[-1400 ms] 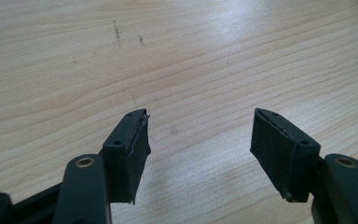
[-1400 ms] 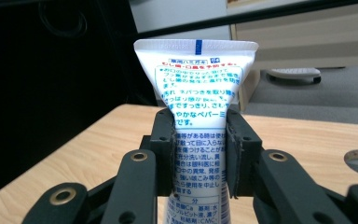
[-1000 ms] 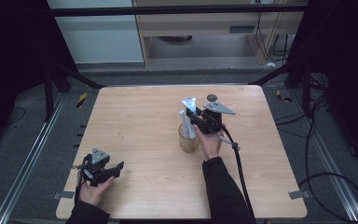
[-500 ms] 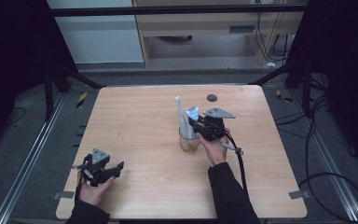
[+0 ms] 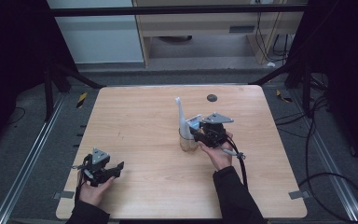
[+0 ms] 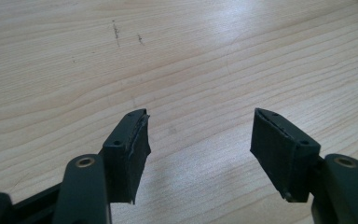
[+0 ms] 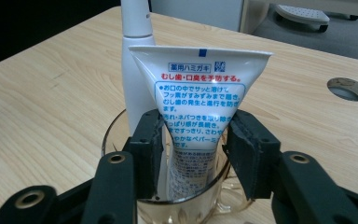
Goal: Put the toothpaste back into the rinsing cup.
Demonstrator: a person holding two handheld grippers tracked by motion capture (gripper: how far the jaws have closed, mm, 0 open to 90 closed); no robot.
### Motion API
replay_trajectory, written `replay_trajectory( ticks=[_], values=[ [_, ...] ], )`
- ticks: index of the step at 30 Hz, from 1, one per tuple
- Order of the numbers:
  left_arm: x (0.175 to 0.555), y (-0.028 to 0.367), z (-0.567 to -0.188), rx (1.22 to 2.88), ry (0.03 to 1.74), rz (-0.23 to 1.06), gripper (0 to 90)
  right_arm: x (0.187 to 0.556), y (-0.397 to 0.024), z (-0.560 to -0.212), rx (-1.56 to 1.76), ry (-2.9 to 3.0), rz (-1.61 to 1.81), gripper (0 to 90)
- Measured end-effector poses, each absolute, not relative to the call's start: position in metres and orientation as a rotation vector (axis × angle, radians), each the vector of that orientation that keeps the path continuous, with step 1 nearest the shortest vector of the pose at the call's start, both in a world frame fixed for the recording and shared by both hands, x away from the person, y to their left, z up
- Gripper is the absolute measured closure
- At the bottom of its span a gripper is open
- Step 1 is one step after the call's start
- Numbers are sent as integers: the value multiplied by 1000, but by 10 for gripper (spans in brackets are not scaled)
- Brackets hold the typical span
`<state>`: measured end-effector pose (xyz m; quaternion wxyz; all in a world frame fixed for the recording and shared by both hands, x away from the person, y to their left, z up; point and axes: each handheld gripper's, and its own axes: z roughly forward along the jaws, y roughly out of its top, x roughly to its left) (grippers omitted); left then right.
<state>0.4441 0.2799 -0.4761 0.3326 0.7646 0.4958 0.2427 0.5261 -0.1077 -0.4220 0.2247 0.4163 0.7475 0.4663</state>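
A clear glass mug stands right of the table's middle. In it stand a white toothbrush handle and a white toothpaste tube with its flat crimped end up. My right gripper reaches over the mug's rim with one jaw on each side of the tube. Its jaws have just been opening, and the pads stand beside the tube without pressing it. My left gripper rests open near the front left corner, nothing between its fingers.
The wooden table has a dark round cable hole at the back, right of centre. Black frame posts and cables surround the table. The right gripper's cable trails along the forearm.
The right gripper has drawn a little toward the person and down, the tube now sits in the mug, and the jaws stand wider. The left hand has not moved.
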Motion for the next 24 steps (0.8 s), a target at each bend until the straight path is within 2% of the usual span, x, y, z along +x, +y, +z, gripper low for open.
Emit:
replay_trajectory(
  ticks=[1, 3, 4, 5, 6, 10, 15, 24],
  values=[
    [444, 280, -476, 1997, 1296, 634, 362, 526, -108, -422, 1149, 2062, 1287, 490],
    [444, 280, -476, 1998, 1297, 634, 362, 519, -110, -411, 1124, 2080, 1269, 388],
    [444, 280, -476, 1997, 1297, 633, 362, 519, -110, -411, 1124, 2080, 1269, 388],
    [444, 280, -476, 1998, 1297, 633, 362, 513, -114, -404, 1096, 2095, 1255, 313],
    [444, 280, -476, 1997, 1297, 632, 362, 513, -114, -404, 1096, 2095, 1255, 313],
    [444, 280, -476, 2002, 1296, 629, 360, 489, -135, -401, 1069, 2107, 1254, 197],
    [444, 280, -477, 2005, 1289, 616, 352, 474, -156, -417, 1098, 2129, 1236, 165],
    [446, 281, -479, 2007, 1303, 583, 328, 449, -205, -466, 1210, 2152, 1128, 143]
  ],
)
